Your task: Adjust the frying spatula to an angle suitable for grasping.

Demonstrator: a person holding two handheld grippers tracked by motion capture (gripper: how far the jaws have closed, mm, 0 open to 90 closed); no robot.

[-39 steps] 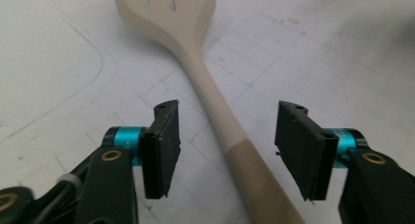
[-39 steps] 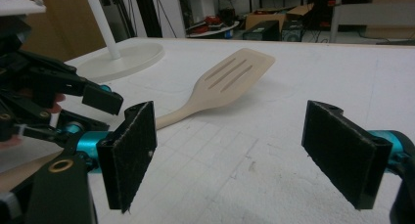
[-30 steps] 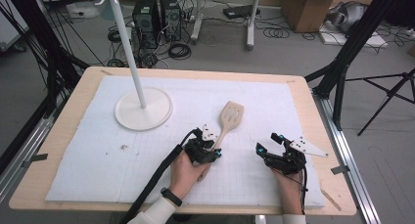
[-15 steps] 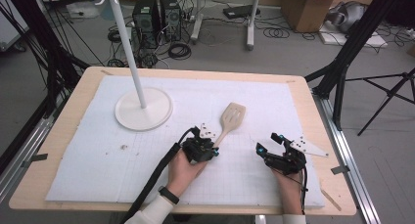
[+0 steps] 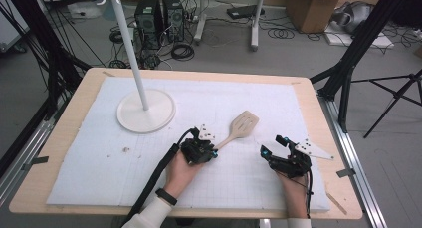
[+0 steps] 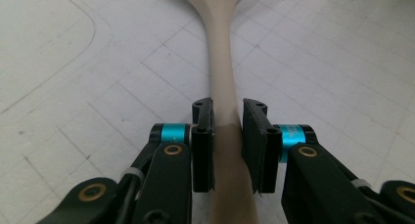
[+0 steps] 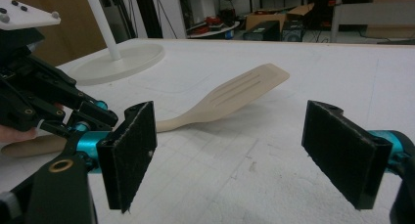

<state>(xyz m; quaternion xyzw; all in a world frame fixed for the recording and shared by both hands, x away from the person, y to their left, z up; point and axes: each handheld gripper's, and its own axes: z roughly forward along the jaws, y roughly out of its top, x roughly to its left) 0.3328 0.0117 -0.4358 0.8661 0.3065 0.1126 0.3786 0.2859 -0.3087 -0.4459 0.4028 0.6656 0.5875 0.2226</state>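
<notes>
Change: the left gripper (image 6: 227, 150) has just been closing its jaws, and they now pinch the wooden spatula's (image 5: 238, 131) handle between the pads; against the earlier high views the spatula has not shifted.
Meaning: the grasp looks made, so a lift can likely come next.
Right gripper (image 7: 242, 155): jaws wide apart, nothing between them, resting near the tabletop's (image 5: 69, 138) front edge at about 3 o'clock from the left gripper.
Spatula: pale wood, slotted blade, lying flat on the white mat (image 5: 99, 183), blade pointing toward 1 o'clock.
Farther off: white hook stand (image 5: 144, 108) at 11 o'clock, well apart.
</notes>
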